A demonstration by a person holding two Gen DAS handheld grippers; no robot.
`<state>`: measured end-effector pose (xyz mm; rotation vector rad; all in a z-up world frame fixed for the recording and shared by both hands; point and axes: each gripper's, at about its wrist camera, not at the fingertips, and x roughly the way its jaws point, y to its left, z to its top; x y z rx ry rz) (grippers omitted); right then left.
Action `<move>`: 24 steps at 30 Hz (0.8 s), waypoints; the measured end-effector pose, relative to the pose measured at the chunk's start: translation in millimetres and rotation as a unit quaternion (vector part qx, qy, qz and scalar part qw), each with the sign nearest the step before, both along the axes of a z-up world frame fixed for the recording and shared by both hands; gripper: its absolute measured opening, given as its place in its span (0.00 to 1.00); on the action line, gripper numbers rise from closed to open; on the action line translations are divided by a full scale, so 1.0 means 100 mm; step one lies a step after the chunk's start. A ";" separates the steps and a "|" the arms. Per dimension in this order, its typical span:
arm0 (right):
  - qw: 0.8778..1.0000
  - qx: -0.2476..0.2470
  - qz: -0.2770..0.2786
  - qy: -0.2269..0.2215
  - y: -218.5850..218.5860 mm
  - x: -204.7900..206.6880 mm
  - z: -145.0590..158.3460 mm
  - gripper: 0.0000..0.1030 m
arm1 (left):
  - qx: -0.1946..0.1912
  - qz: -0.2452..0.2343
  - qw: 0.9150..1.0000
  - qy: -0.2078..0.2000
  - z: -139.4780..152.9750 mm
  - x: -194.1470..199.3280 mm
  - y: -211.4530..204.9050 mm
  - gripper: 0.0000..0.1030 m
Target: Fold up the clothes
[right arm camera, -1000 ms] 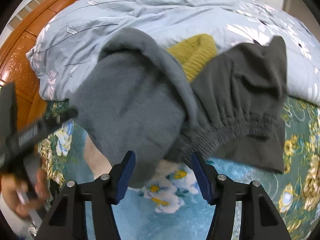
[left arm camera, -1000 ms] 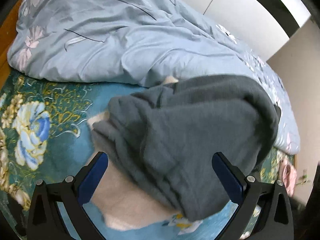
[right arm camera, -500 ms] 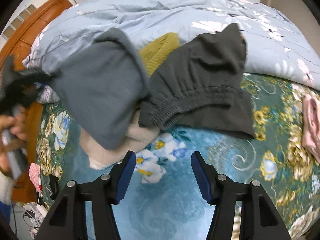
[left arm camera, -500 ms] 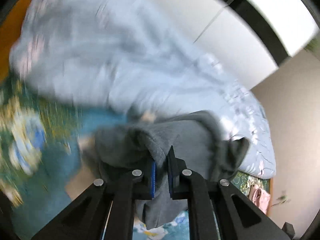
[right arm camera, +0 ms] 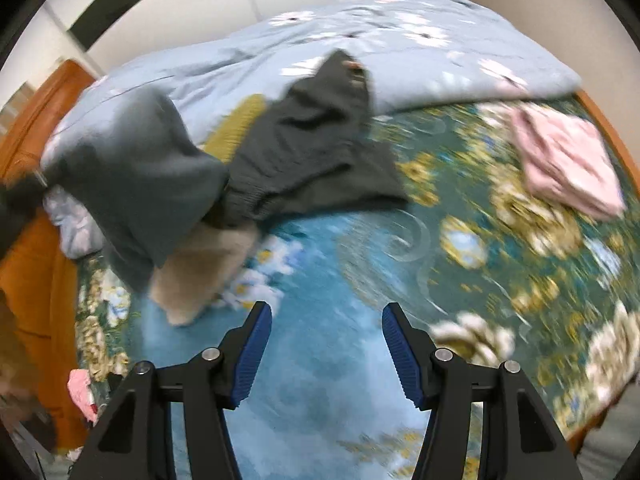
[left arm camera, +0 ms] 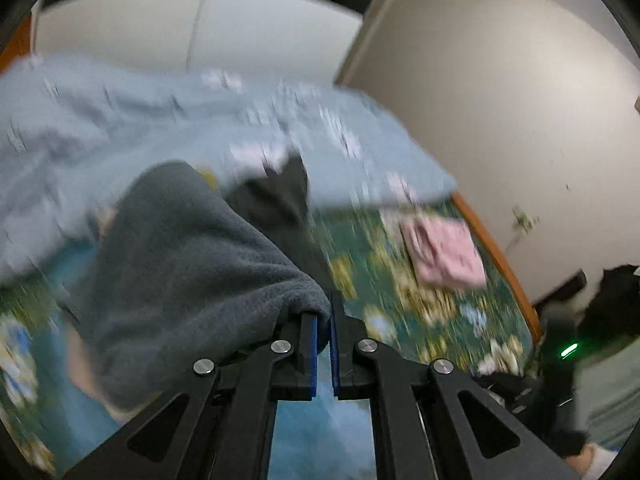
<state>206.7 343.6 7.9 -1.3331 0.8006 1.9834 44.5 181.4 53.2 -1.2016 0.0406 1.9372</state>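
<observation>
My left gripper [left arm camera: 323, 322] is shut on the edge of a grey fleece garment [left arm camera: 180, 256], which hangs lifted off the bed. The right wrist view shows the same grey fleece garment [right arm camera: 140, 176] raised at the left, above a beige garment [right arm camera: 204, 268]. Dark grey trousers [right arm camera: 316, 152] with an elastic waistband lie beside it, partly over a mustard knit piece [right arm camera: 236, 128]. My right gripper [right arm camera: 326, 344] is open over the blue part of the floral bedspread [right arm camera: 332, 360], holding nothing. Both views are motion-blurred.
A light blue flowered duvet [right arm camera: 400, 40] is bunched along the far side of the bed. A folded pink garment [right arm camera: 568, 164] lies at the right near the bed's wooden edge [left arm camera: 496, 264]. A wooden headboard [right arm camera: 36, 128] stands at the left; pale walls rise behind.
My left gripper shut on the grey fleece and lifted it up, swinging right. My right gripper drew back from the pile and stayed open.
</observation>
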 end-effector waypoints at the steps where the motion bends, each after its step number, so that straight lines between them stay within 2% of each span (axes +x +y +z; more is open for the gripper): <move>1: 1.000 0.001 -0.010 -0.006 0.00 0.13 0.00 0.59 | -0.019 -0.003 1.000 -0.023 -0.19 0.11 0.07 0.04; 5: 0.998 0.007 -0.050 -0.030 0.02 0.66 0.00 0.59 | -0.020 -0.015 0.996 -0.088 -0.55 0.49 0.31 0.04; 8: 0.996 0.011 -0.076 -0.047 0.02 1.00 0.02 0.59 | 0.000 -0.051 0.994 -0.094 -0.49 0.85 0.58 0.04; 10: 0.995 0.013 -0.087 -0.054 0.01 1.11 0.06 0.60 | 0.021 -0.087 0.990 -0.106 -0.48 1.05 0.78 0.04; 13: 0.994 0.012 -0.090 -0.058 0.01 1.19 0.05 0.60 | -0.002 -0.084 0.987 -0.135 -0.70 1.11 0.95 0.05; 16: 0.994 0.010 -0.091 -0.063 -0.01 1.22 0.03 0.59 | -0.040 -0.050 0.981 -0.185 -1.04 1.05 0.81 0.09; 18: 0.994 0.008 -0.086 -0.070 -0.01 1.22 0.00 0.59 | -0.026 -0.038 0.977 -0.209 -1.13 1.01 0.60 0.17; 20: 0.994 0.004 -0.081 -0.074 -0.03 1.23 -0.09 0.59 | -0.016 -0.023 0.971 -0.238 -1.19 0.95 0.32 0.55; 21: 0.994 0.001 -0.081 -0.076 -0.04 1.23 -0.13 0.59 | -0.010 -0.014 0.967 -0.253 -1.21 0.91 0.16 0.57; 23: 0.993 -0.004 -0.084 -0.080 -0.06 1.24 -0.19 0.59 | -0.001 0.017 0.967 -0.255 -1.32 0.77 -0.11 0.58; 24: 0.993 -0.009 -0.086 -0.081 -0.07 1.26 -0.21 0.59 | -0.015 0.046 0.966 -0.254 -1.40 0.70 -0.25 0.58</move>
